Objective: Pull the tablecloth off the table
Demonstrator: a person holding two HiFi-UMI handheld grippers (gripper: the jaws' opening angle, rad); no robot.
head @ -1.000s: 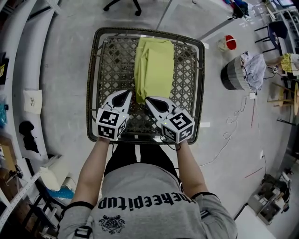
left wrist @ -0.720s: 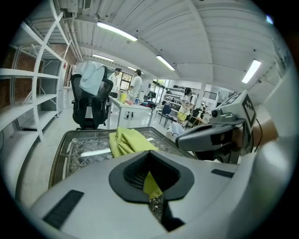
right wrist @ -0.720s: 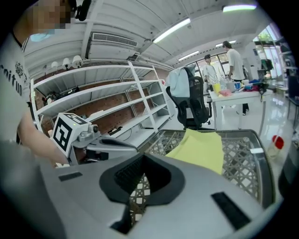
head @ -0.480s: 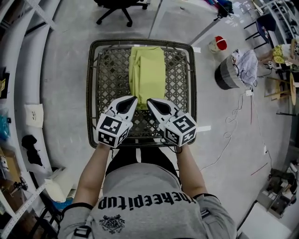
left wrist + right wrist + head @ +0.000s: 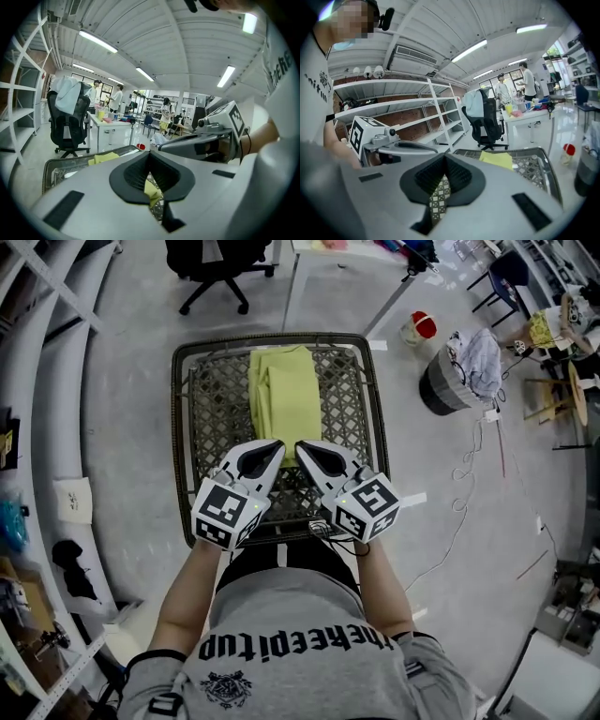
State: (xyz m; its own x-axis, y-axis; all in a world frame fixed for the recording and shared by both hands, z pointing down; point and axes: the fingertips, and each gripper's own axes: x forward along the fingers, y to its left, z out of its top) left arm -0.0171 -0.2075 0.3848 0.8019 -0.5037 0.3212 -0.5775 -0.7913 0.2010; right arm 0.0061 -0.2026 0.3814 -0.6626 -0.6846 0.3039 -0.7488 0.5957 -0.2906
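A folded yellow-green tablecloth [image 5: 281, 390] lies along the middle of a dark lattice-top table [image 5: 180, 446], reaching from near its far rim to about mid-table. My left gripper [image 5: 277, 444] and right gripper [image 5: 300, 446] sit side by side at the cloth's near end, tips almost touching, both shut. In the left gripper view the cloth [image 5: 104, 158] lies ahead and a yellow bit shows through the gap under the shut pads [image 5: 140, 171]; the right gripper [image 5: 201, 143] is alongside. In the right gripper view only lattice shows under the pads [image 5: 454, 174], with the cloth [image 5: 499, 160] farther off.
A black office chair [image 5: 211, 259] and a white table leg [image 5: 291, 287] stand beyond the table. To the right are a grey bin with white fabric [image 5: 455, 379], a red-and-white object [image 5: 420, 328] and cables on the floor [image 5: 469, 493]. Shelving lines the left.
Both grippers have drawn closer together at the cloth's near end. The head view has shifted, so the table sits lower in frame. The cloth keeps its place on the table.
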